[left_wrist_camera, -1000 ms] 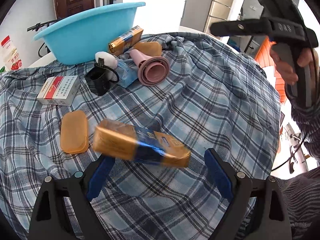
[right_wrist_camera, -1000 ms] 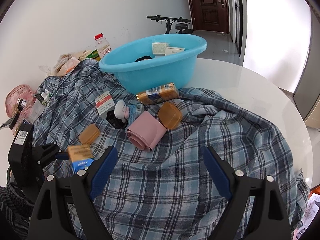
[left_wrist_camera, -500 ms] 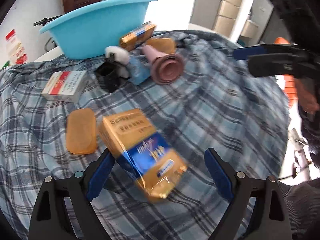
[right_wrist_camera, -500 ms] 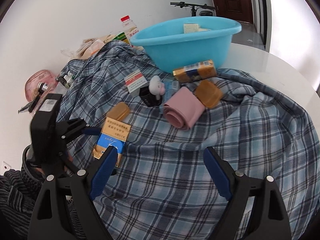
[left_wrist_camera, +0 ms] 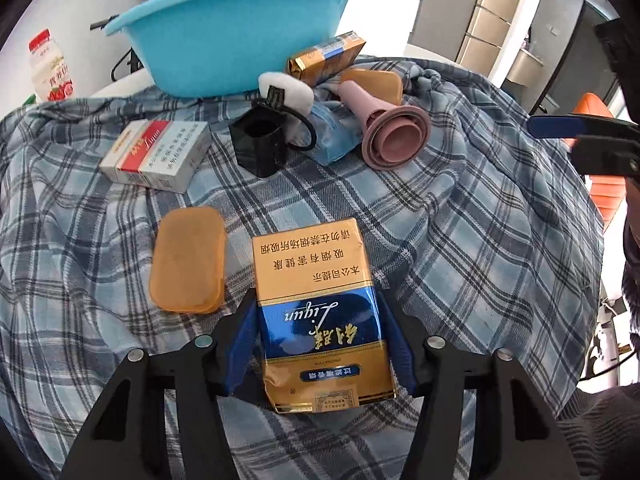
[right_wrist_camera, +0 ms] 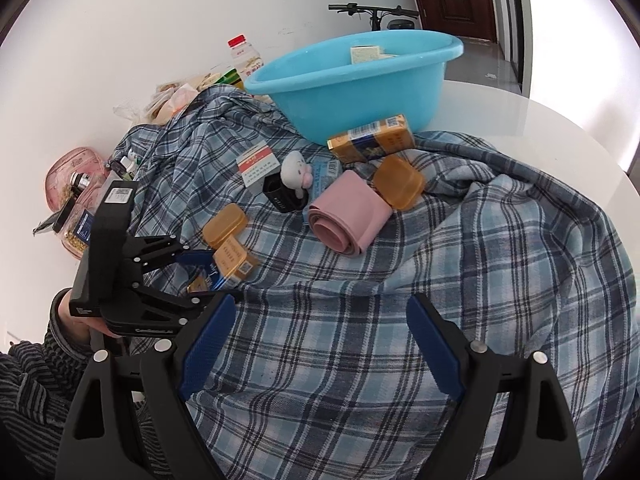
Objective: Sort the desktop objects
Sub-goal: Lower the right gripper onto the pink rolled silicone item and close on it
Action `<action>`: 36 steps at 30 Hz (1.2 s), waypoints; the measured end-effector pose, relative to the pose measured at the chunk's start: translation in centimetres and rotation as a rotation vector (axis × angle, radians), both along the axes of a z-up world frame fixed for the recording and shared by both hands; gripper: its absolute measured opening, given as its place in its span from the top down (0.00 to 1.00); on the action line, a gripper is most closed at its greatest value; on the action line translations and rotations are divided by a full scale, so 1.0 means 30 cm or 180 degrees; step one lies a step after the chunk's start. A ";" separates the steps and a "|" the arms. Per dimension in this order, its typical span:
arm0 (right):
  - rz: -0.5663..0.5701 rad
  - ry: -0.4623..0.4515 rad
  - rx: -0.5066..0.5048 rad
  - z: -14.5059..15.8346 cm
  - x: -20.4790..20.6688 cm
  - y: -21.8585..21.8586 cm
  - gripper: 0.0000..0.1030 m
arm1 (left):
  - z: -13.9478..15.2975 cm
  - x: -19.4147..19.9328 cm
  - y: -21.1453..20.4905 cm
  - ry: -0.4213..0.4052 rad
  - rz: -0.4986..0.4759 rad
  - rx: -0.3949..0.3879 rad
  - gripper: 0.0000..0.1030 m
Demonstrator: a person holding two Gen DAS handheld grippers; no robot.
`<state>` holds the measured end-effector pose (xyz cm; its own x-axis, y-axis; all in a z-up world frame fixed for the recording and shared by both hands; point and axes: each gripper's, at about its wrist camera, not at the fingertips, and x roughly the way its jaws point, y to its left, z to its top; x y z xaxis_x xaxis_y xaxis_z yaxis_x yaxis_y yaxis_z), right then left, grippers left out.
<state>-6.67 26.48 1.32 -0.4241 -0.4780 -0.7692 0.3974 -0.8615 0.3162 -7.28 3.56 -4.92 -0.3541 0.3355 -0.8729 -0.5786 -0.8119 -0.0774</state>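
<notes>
- The left gripper [left_wrist_camera: 322, 344] is pinching a gold-and-blue cigarette pack [left_wrist_camera: 320, 312]; its jaws have just been closing and the blue pads are now sitting against both long sides of the pack.
- The pack is lying flat on the plaid cloth [left_wrist_camera: 460, 240] that is covering the counter, just beside an amber plastic case [left_wrist_camera: 188, 258].
- The right gripper [right_wrist_camera: 320, 344] is hanging over bare cloth with its jaws spread wide and nothing between them.
- Farther back, a red-and-white cigarette pack [left_wrist_camera: 154, 156], a black cup-like holder [left_wrist_camera: 260, 144], a white plush toy [left_wrist_camera: 286, 94] and a pink rolled mat [left_wrist_camera: 394, 136] are crowding together.
- A second gold-and-blue pack [left_wrist_camera: 326, 62] is leaning against the light blue basin [left_wrist_camera: 236, 40], with another amber case [left_wrist_camera: 374, 84] just below it.
- Small boxes are sitting inside the basin.
</notes>
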 end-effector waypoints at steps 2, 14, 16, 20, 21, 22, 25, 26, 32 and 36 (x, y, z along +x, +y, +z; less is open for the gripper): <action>-0.0020 -0.0008 -0.0026 -0.004 -0.006 0.004 0.16 | 0.003 0.015 0.001 0.0014 -0.0058 -0.0026 0.42; 0.0071 -0.0014 -0.0055 -0.012 0.002 -0.027 0.16 | 0.076 0.079 -0.016 0.0027 -0.0172 0.0185 0.43; 0.0056 -0.0004 -0.0052 -0.008 0.005 -0.019 0.16 | 0.089 0.070 -0.029 0.0040 -0.0085 0.0204 0.43; 0.0014 0.0015 -0.0033 -0.005 0.006 -0.012 0.16 | 0.104 0.056 -0.050 0.0108 0.0042 0.0209 0.43; 0.0010 0.0017 -0.0023 -0.004 0.006 -0.012 0.16 | 0.109 0.056 -0.055 0.0134 0.0057 0.0208 0.43; 0.0009 0.0019 -0.0014 -0.005 0.005 -0.012 0.16 | 0.114 0.057 -0.061 0.0163 0.0072 0.0209 0.43; 0.0018 0.0046 0.0015 -0.002 0.002 -0.016 0.16 | 0.135 0.056 -0.092 0.0239 0.0240 0.0256 0.44; 0.0028 0.0070 0.0032 0.000 0.001 -0.020 0.16 | 0.144 0.055 -0.103 0.0251 0.0298 0.0279 0.44; 0.0155 0.0141 0.0182 0.018 -0.019 -0.072 0.16 | 0.168 0.047 -0.134 0.0281 0.0319 0.0286 0.44; 0.0325 0.0433 0.0470 0.030 -0.038 -0.128 0.16 | 0.159 0.040 -0.130 0.0239 0.0336 0.0304 0.44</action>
<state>-7.81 22.66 2.23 -0.4840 -0.4101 -0.7730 0.5153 -0.8476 0.1270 -6.07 -0.35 -0.16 -0.4548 0.3732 -0.8086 -0.4974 -0.8596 -0.1170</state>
